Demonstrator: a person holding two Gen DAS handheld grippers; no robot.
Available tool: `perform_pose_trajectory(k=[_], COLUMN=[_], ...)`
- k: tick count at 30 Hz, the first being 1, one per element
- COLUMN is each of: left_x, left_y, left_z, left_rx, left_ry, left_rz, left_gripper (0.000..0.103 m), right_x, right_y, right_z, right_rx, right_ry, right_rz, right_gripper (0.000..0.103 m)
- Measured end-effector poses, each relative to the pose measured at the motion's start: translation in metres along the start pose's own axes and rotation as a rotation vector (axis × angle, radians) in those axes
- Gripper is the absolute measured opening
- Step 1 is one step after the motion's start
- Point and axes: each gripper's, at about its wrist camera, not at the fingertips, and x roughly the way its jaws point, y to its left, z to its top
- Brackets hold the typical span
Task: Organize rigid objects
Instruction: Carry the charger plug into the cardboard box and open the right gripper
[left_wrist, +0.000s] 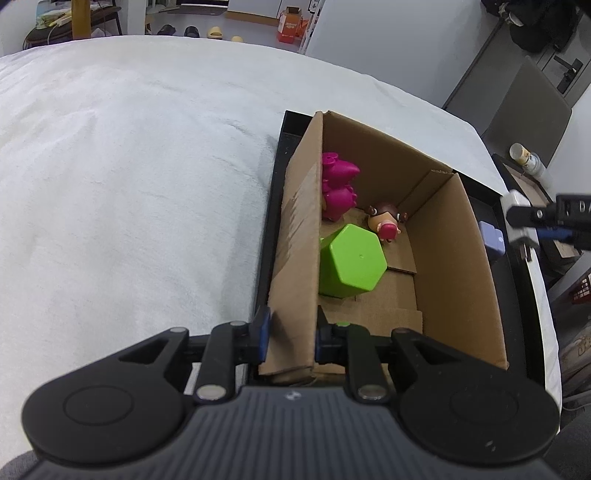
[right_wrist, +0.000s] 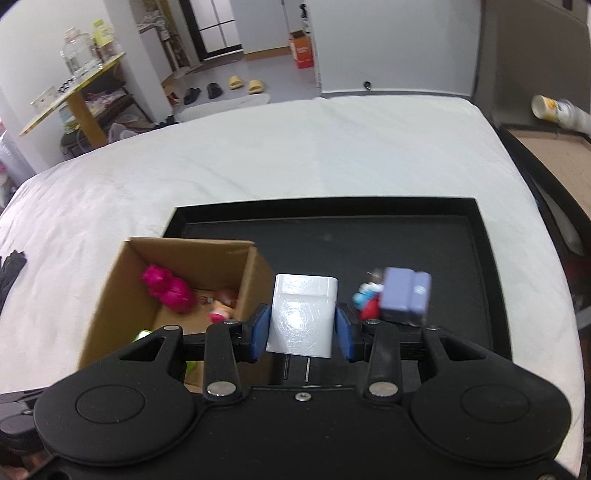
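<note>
My left fingers (left_wrist: 291, 338) pinch the near wall of the cardboard box (left_wrist: 458, 258), which already holds a magenta toy (left_wrist: 338, 186), a green hexagonal block (left_wrist: 351, 266) and a small figurine (left_wrist: 386, 221). My right fingers (right_wrist: 301, 326) clamp a white charger (right_wrist: 301, 317) above the black tray (right_wrist: 487, 258) on the bed, beside the box. A lilac block (right_wrist: 404, 295) and a small red-and-blue toy (right_wrist: 365, 301) are left on the tray.

box (left_wrist: 454, 258): matt cardboard | charger (right_wrist: 301, 314): glossy white plastic | tray (right_wrist: 332, 206): matt black

Box sitting in tray on bed

A cardboard box (right_wrist: 177, 295) is standing in the tray (right_wrist: 461, 236), figurines (right_wrist: 170, 290) lying inside, a block (right_wrist: 404, 295) resting right of it.
</note>
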Motion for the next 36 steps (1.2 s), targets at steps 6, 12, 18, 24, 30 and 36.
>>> perform_pose_trajectory(k=[6,12,18,24,30,36], left_x=[-0.001,0.001,0.001,0.003,0.003,0.003], left_y=[0.003,0.003,0.004,0.006,0.008,0.008], left_z=[-0.001,-0.001,-0.001,-0.001,-0.002,-0.003], left_rx=[-0.005,-0.004,-0.009,-0.01,-0.012,-0.006], left_ry=[0.0,0.006,0.006,0.006,0.006,0.001], left_rz=[-0.014,-0.015,-0.024,-0.034,-0.045,-0.052], left_gripper=[0.02,0.02,0.02,0.02,0.02,0.02], right_x=[-0.002,0.002,0.011,0.021,0.038,0.06], right_y=[0.026,0.054,0.077,0.096,0.108,0.119], right_z=[0.004,0.001,-0.005,-0.008,-0.006,-0.004], right_rx=[-0.04,-0.083,-0.123,-0.166,-0.204,-0.236], right_ry=[-0.001,0.027,0.073,0.13,0.182,0.234], right_rz=[0.006,0.017,0.014,0.005,-0.026,-0.057], right_gripper=[0.038,0.038,0.038,0.038,0.038,0.038])
